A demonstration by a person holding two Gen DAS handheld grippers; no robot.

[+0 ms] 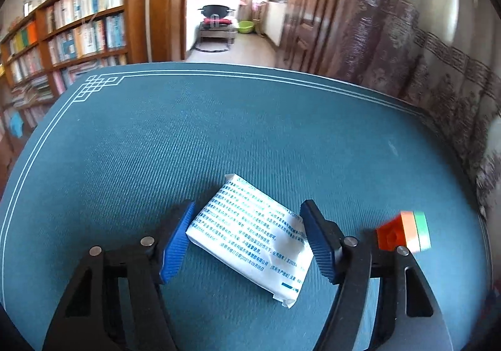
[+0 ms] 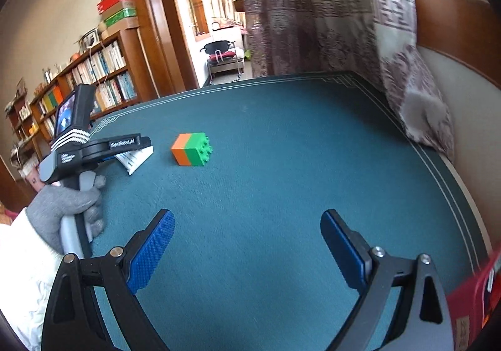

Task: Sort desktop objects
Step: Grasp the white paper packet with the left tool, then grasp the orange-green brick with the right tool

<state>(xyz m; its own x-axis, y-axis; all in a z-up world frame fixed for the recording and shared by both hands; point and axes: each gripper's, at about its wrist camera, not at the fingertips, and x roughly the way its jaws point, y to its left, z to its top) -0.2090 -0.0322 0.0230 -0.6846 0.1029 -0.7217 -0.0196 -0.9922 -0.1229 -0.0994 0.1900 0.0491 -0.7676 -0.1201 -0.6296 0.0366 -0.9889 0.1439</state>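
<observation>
A white packet [image 1: 250,232] printed with blue text lies askew on the teal table mat [image 1: 219,131]. My left gripper [image 1: 247,207] straddles it, and both blue pads [image 1: 177,241] touch its sides. An orange and green toy block [image 1: 404,232] sits to the packet's right. From the right wrist view the block [image 2: 191,152] stands at mid-table, with the left gripper [image 2: 137,147] beside it over the packet [image 2: 136,160]. My right gripper [image 2: 247,225] hangs open over bare mat, well short of the block, with nothing between its fingers.
A grey-gloved hand [image 2: 69,203] in a white sleeve holds the left gripper's handle. A red object [image 2: 476,297] shows at the lower right edge. A curtain [image 2: 344,38] hangs along the table's right side. Bookshelves [image 1: 78,25] and a doorway stand beyond the far edge.
</observation>
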